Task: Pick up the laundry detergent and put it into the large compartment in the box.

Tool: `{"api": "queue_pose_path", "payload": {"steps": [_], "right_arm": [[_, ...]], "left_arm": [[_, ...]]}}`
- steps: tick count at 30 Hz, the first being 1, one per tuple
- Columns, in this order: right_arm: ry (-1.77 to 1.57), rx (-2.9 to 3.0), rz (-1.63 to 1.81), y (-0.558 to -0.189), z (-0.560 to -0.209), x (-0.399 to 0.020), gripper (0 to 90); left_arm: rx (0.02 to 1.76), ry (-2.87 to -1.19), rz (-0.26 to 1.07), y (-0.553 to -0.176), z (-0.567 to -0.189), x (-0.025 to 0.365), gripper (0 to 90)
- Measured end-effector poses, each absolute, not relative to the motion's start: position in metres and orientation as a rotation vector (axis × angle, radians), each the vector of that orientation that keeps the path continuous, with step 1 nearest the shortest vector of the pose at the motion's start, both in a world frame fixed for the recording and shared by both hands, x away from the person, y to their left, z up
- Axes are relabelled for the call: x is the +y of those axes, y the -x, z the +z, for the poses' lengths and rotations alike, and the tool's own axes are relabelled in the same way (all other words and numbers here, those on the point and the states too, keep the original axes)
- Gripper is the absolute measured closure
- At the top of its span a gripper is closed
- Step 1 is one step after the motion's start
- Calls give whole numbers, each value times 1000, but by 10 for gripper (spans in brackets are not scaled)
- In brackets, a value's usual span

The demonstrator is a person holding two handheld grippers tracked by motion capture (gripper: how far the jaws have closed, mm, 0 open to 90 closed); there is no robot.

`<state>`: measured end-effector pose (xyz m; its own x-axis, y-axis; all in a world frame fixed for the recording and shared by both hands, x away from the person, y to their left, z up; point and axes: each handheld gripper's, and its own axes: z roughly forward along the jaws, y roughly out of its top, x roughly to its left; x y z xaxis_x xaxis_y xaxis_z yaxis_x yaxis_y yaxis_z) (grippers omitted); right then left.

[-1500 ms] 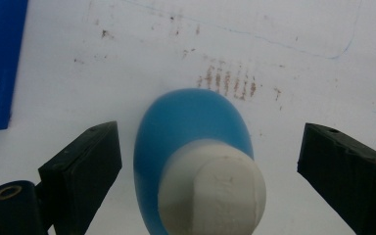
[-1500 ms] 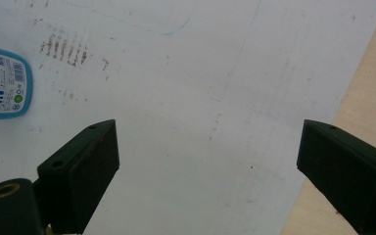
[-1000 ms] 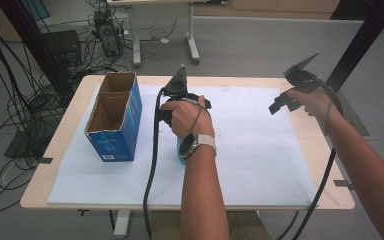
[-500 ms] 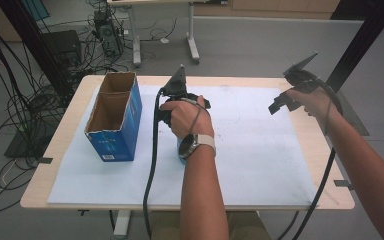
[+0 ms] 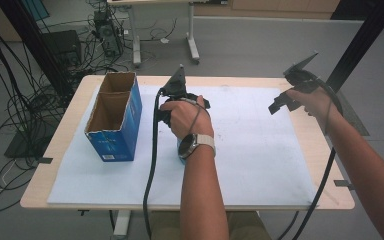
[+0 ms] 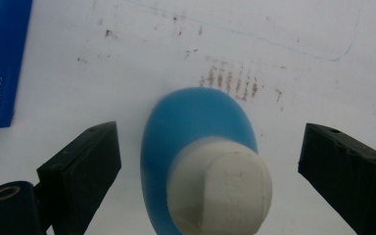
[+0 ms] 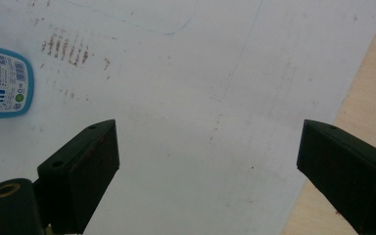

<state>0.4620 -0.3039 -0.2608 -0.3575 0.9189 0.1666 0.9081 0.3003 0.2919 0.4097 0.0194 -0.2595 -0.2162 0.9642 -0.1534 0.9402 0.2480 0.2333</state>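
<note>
Left gripper view: blue bottle (image 6: 196,132) upright, cap-up.

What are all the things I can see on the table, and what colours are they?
Blue plastic bottle with white cap: one, standing on the mat between the left gripper's open jaws, untouched.
Blue cardboard box with open top: one, two brown compartments inside, on the mat's left side.
White mat: one, stained, covering the table.
Light wooden table: one.
Left gripper: black, open, above the bottle.
Right gripper: black, open, over bare mat.
</note>
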Motion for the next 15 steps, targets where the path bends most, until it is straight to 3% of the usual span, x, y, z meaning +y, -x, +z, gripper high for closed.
{"api": "queue_pose_path", "payload": {"steps": [15], "right_arm": [[-1767,2503,532,-462,-260,-305,86]], "left_arm": [[2251,-1771,121,-409,-258,20,89]]}}
